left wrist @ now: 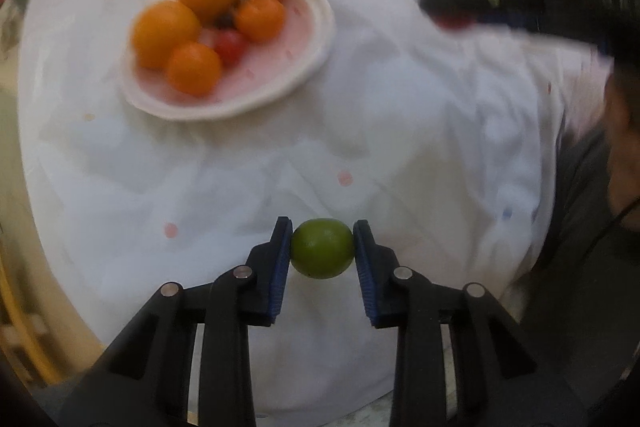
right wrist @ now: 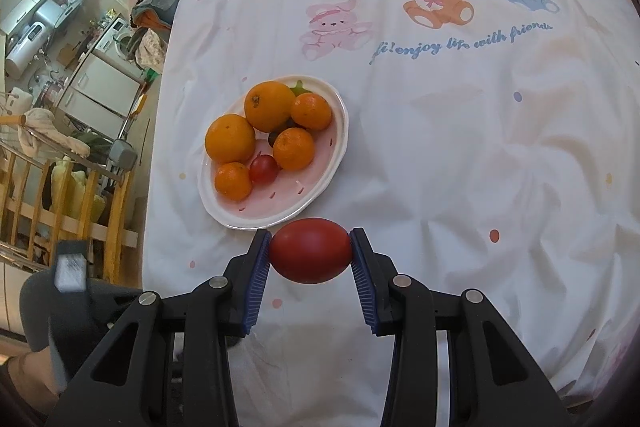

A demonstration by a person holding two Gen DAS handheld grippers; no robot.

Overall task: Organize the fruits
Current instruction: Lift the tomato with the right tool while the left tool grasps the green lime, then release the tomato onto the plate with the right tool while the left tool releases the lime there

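From the left wrist camera, the left gripper point(left wrist: 322, 249) is clamped on a small green lime point(left wrist: 322, 248), one blue pad on each side; the lime hangs above the white cloth point(left wrist: 400, 131), well apart from the pink plate point(left wrist: 308, 39); the plate already has a pile of oranges point(left wrist: 166, 33) and a little red tomato point(left wrist: 230, 45); this picture is blurry, so I think the hand should slow down before it gets to the plate; the best spot looks like the bare part of the plate on the near right, so the lime does not bump the pile and roll off

From the right wrist camera, the right gripper point(right wrist: 310, 251) is squeezing a big red tomato point(right wrist: 309, 250) at its two ends; the tomato is just beside the near rim of the plate point(right wrist: 336, 155), a bit above the cloth point(right wrist: 460, 155); I think it should go down low onto the bare pink part first, then the fingers can let go slowly; a tomato is soft, so no hard squeeze
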